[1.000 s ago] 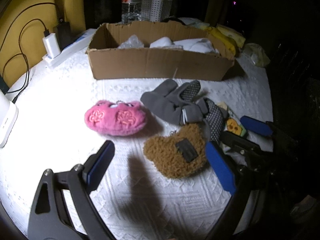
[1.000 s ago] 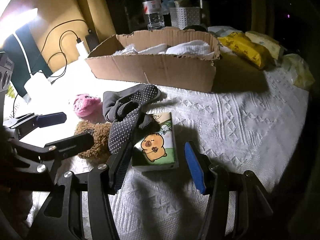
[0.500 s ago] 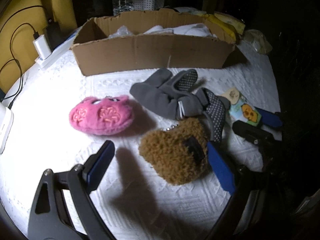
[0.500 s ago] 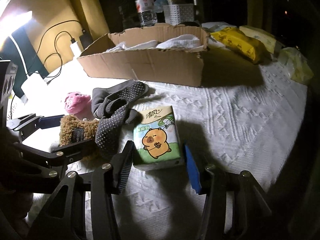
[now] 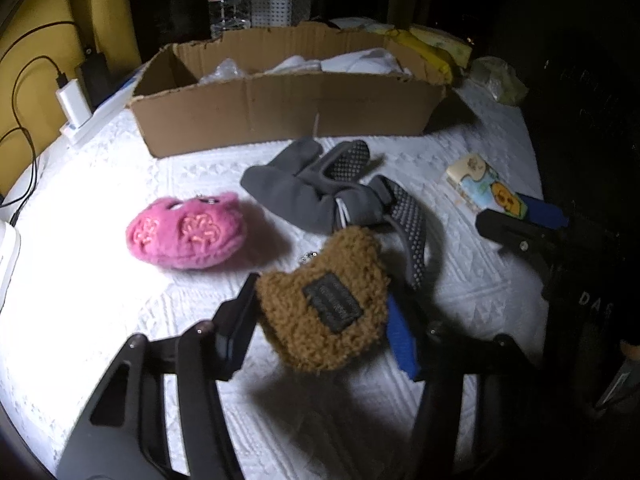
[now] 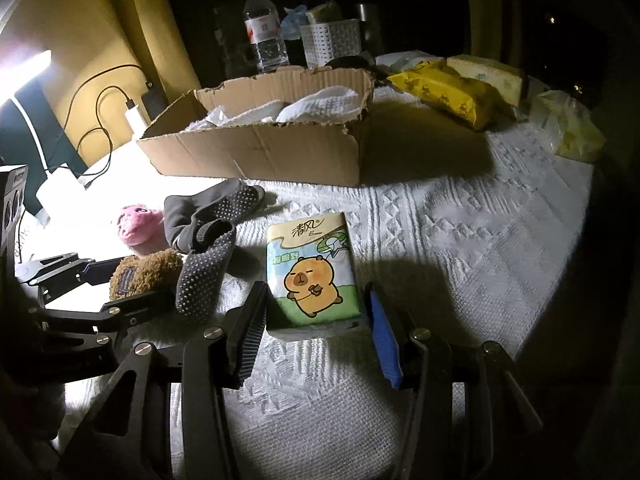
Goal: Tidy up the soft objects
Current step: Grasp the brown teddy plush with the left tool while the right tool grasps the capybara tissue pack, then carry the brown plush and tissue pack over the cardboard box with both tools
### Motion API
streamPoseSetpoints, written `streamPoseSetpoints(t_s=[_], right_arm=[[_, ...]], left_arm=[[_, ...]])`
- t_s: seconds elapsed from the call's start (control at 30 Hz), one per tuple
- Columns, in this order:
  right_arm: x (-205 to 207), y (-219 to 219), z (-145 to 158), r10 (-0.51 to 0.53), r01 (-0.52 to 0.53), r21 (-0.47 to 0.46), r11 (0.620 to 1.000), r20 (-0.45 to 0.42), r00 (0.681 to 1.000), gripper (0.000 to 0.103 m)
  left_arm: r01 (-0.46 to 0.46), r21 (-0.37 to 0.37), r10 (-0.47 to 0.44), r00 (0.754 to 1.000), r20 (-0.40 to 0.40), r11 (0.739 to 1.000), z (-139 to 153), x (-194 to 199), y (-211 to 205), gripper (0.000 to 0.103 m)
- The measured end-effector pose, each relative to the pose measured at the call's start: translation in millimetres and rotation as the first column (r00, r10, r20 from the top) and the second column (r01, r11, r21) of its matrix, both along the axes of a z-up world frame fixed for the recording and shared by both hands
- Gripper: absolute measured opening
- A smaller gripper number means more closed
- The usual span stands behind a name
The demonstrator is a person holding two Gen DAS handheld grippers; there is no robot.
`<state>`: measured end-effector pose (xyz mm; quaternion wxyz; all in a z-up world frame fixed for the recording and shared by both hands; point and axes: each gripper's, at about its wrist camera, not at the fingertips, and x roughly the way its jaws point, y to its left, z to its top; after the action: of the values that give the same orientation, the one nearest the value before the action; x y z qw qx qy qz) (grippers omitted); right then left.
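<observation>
Toward the near edge of the bench, under its white quilted cover, my left gripper has just been closing and now pinches the brown fuzzy pouch between both pads. My right gripper has also been closing, and it clamps the sides of the capybara tissue pack, which looks tipped up off the cover. The cardboard box sits at the far edge, already holding white folded cloths. The pink plush and the grey grip socks lie loose between me and the box.

I judge the step in hand to be carrying both items to the box. The pouch will squash and could slip, so I would keep the squeeze firm and lift straight before travelling. One sock toe touches the pouch; I should rise clear of it to avoid dragging it. Both loads must pass above the box's ragged front wall before I release.
</observation>
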<state>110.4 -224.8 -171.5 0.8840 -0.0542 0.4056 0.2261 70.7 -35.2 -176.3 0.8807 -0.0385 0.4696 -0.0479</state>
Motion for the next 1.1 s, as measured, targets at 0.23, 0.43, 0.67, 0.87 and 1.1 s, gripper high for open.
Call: streamPoseSetpoints(t_s=[0.23, 0.43, 0.67, 0.87, 1.1], right_arm=[[-3, 7, 9, 0.017, -0.017, 0.010, 1.000, 0.012, 1.000, 0.052], [-3, 12, 18, 0.030, -0.030, 0.015, 0.999, 0.026, 0.999, 0.052], [1, 18, 30, 0.044, -0.045, 0.021, 0.999, 0.047, 0.998, 0.052], [6, 25, 38, 0.058, -0.060, 0.024, 0.998, 0.060, 0.997, 0.052], [16, 36, 44, 0.080, -0.082, 0.030, 0.996, 0.069, 0.994, 0.052]], left_arm=[[-0.011, 0.000, 0.011, 0.999, 0.046, 1.000, 19, -12, 9, 0.059], [-0.030, -0.005, 0.030, 0.996, 0.081, 1.000, 35, -14, 20, 0.059], [-0.045, -0.004, 0.045, 0.992, 0.114, 0.999, 48, -7, 31, 0.059], [-0.056, -0.005, 0.056, 0.990, 0.130, 0.998, 54, 0, 39, 0.059], [-0.060, -0.001, 0.060, 0.987, 0.149, 0.998, 61, 13, 47, 0.059]])
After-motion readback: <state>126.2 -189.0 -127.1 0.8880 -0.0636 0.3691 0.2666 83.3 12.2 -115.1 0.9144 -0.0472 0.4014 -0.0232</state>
